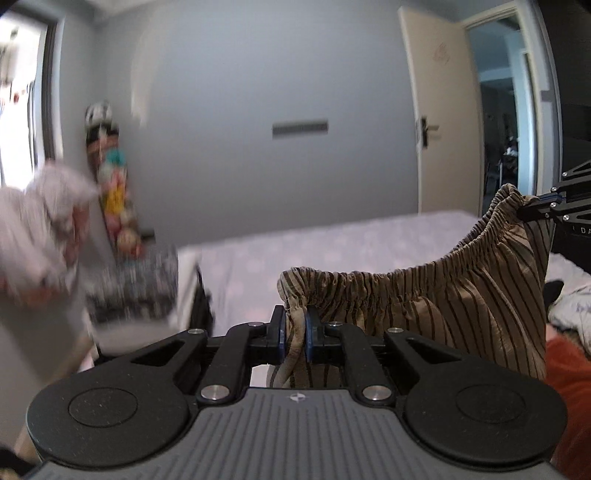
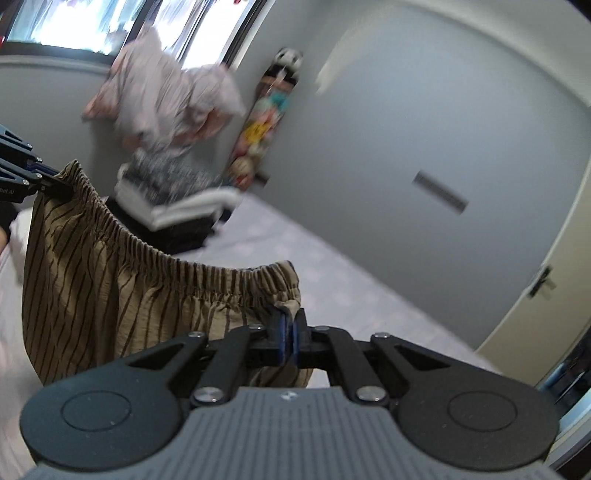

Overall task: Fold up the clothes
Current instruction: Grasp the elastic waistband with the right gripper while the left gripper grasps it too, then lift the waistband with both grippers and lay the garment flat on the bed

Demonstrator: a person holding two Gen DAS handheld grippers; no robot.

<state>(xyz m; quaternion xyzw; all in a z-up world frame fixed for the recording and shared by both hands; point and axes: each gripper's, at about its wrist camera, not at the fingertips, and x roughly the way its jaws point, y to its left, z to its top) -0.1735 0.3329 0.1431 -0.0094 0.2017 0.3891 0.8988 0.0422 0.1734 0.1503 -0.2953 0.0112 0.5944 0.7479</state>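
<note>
1. Grey walls all round you, a pale bed [image 1: 332, 251] stretching out below, and a cream door [image 1: 439, 110] standing open on the right of the left wrist view.
2. Your left gripper [image 1: 294, 328] has its blue-padded fingers closed down on one end of the elastic waistband, with a thick bunch of cloth squeezed between them.
3. Your right gripper [image 2: 289, 330] is pinched almost fully together on the other end of that waistband, and only a thin fold of cloth sits between the pads.
4. The striped shorts [image 1: 461, 295] hang in the air between your two grippers, above the bed, tan with dark stripes.
5. The waistband is the long axis: it runs from one gripper across to the other, sagging in a shallow curve in the middle.
6. The stripes run down from the waistband and the body of the shorts drops below it, so the waist opening faces up.
7. From the right wrist view the left gripper's end sits higher; from the left wrist view the right gripper's end does.
8. A blurred pile of pale pink clothes [image 2: 170, 92] sits over by the window [image 2: 110, 22], on a stack of patterned fabric [image 2: 166, 181].
9. A column of colourful soft toys [image 2: 266, 118] hangs in the far corner.
10. An orange garment [image 1: 569, 391] lies at the right edge of the left wrist view.
</note>
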